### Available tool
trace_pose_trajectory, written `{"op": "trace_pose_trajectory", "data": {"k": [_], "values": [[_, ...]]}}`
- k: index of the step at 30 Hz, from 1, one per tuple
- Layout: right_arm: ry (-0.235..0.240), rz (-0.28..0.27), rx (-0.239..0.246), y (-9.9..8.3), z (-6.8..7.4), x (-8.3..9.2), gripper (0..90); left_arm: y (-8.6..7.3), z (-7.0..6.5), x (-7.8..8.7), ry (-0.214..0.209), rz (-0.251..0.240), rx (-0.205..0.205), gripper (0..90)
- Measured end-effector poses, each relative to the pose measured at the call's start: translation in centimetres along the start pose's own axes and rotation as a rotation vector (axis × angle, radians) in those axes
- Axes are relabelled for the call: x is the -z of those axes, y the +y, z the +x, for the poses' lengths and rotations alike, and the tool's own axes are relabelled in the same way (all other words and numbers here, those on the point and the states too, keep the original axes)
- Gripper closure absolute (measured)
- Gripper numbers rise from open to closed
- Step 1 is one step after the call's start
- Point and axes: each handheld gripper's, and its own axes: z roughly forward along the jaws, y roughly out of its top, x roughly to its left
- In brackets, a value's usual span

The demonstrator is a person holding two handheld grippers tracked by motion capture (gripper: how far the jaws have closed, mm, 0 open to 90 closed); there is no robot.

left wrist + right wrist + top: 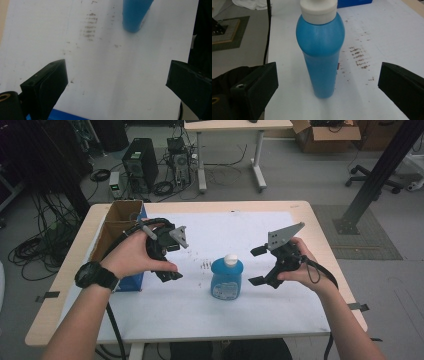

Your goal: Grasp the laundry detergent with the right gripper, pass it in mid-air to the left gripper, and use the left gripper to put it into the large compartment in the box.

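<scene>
High view, left to right. At the far left of the table (300,215) stands an open cardboard box (117,222) with a blue side, on the edge of a white sheet (240,227) that covers most of the tabletop. Just right of the box, the person's left hand (131,256) holds the left claw (172,257) above the sheet; in the left gripper view its jaws stand wide apart with nothing between them, and the base of the blue bottle (136,15) appears farther off, near a patch of dark smudges (90,27).

At the middle of the sheet stands the blue bottle (226,279), upright, with its white cap (230,259) on. It is touched by neither claw.

To its right, the right hand (300,267) holds the right claw (257,266) near the bottle, pointed toward it. In the right gripper view the jaws are spread wide, and the bottle (320,55) stands centred between and beyond them, apart from both.

Judged progress: the work is at the approach stage. The right claw seems lined up for a grasp of the bottle's body; the closing of the jaws, the lift and any placement, possibly toward the box, remain to be done. The left claw is idle or waiting to assist.
</scene>
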Motion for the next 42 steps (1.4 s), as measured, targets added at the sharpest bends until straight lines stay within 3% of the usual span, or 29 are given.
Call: {"op": "trace_pose_trajectory", "data": {"k": [12, 23, 30, 42], "values": [[-0.006, -0.046, -0.028, -1.1, 0.6, -3.6, 3.8, -0.2, -0.2, 0.2, 0.002, -0.011, 0.004, 3.9], [-0.015, -0.105, -0.04, -1.9, 0.9, -5.7, 6.4, -0.3, -0.1, 0.2, 0.006, -0.016, 0.008, 4.0], [-0.036, -0.15, -0.037, -1.9, 1.0, -6.6, 10.4, -0.4, -0.1, 0.4, 0.01, -0.022, 0.01, 3.9], [-0.049, -0.158, -0.02, -1.7, 1.3, -7.4, 17.5, -0.3, -0.1, 0.5, 0.009, -0.022, 0.008, 3.9]]}}
